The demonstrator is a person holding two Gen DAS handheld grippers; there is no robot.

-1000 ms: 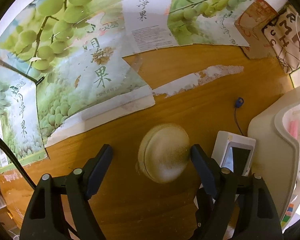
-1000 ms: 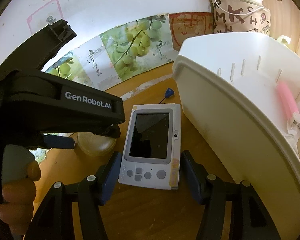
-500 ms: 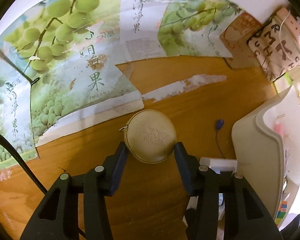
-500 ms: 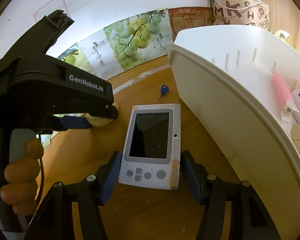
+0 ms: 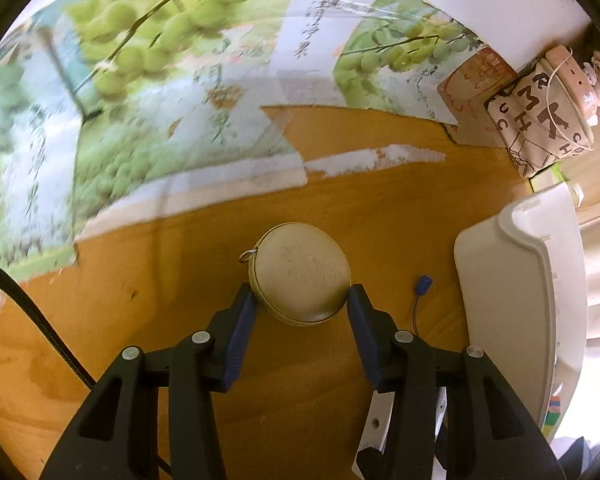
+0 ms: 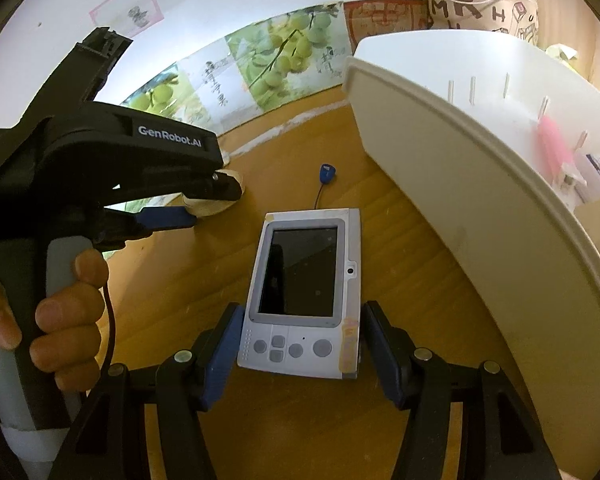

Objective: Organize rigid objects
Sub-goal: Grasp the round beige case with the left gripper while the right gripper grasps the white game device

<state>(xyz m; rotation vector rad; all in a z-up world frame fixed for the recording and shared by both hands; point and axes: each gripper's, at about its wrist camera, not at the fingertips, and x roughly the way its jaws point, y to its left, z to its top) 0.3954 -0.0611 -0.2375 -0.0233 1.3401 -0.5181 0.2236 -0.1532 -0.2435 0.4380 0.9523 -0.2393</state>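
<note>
A round tan case (image 5: 301, 272) with a small metal ring is gripped between the pads of my left gripper (image 5: 300, 303) and held above the wooden table (image 5: 204, 264). In the right wrist view the left gripper (image 6: 204, 208) hangs to the left with the case (image 6: 216, 204) partly hidden behind it. A grey handheld device (image 6: 306, 292) with a dark screen lies on the table between the fingers of my right gripper (image 6: 300, 340). The right jaws stand open on both sides of the device, with small gaps.
A large white plastic bin (image 6: 480, 184) stands at the right and holds a pink item (image 6: 556, 148); it also shows in the left wrist view (image 5: 516, 304). A blue tag on a cord (image 6: 326, 172) lies beyond the device. Grape-print paper (image 5: 140, 100) covers the back left. A printed bag (image 5: 540, 120) sits at the back right.
My left gripper closed on the round case and lifted it up and away from the table. The right gripper stayed around the device, and its view shifted slightly.
</note>
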